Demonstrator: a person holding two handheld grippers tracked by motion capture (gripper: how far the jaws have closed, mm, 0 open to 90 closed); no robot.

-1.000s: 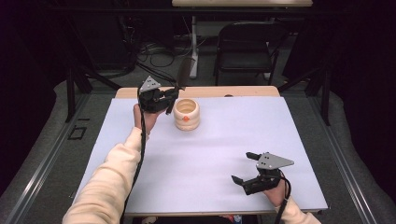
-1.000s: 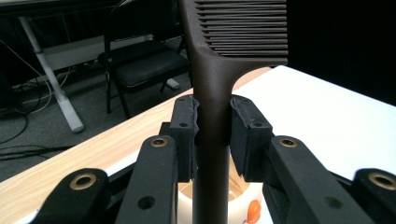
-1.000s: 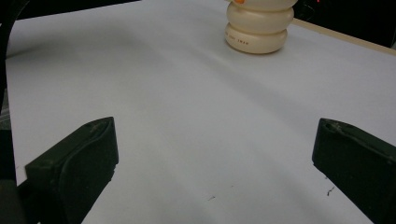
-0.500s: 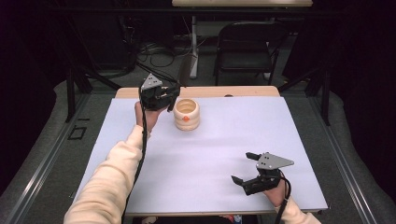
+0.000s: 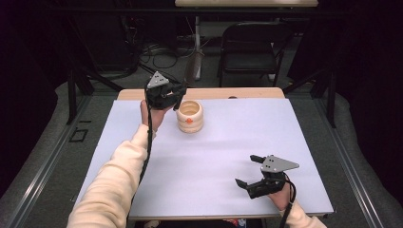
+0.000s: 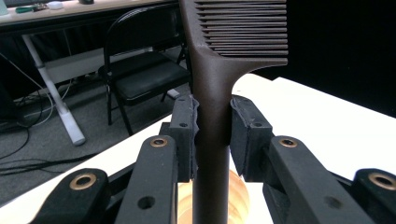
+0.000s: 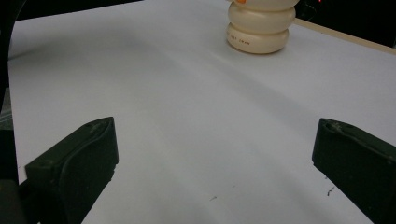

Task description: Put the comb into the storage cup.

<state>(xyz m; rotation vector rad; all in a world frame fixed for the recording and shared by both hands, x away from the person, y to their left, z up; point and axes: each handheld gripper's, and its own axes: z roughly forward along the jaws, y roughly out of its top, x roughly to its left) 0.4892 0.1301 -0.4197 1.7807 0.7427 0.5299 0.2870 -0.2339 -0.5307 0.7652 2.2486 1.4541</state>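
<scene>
Right gripper (image 5: 249, 170): it is nearest to the person, low over the white table (image 5: 223, 156) near the right front edge; its two black jaws are spread wide with nothing between them
Table in front of it: bare white top runs from the right gripper up to the cup
Cream cup (image 5: 190, 116): a round, ribbed cup with an orange mark on its side; it stands upright near the far edge of the table, well apart from the right gripper
Left gripper (image 6: 212, 135): held up just beside the cup, on its left in the high view; its jaws are pulled in narrow and pinch the comb from both sides
Comb (image 6: 215, 93): dark brown, its handle is clamped between the pads and its teeth point up past them; its lower end may be over the cup, but that part is hard to see
Black folding chair (image 5: 251, 47): on the floor beyond the table
</scene>
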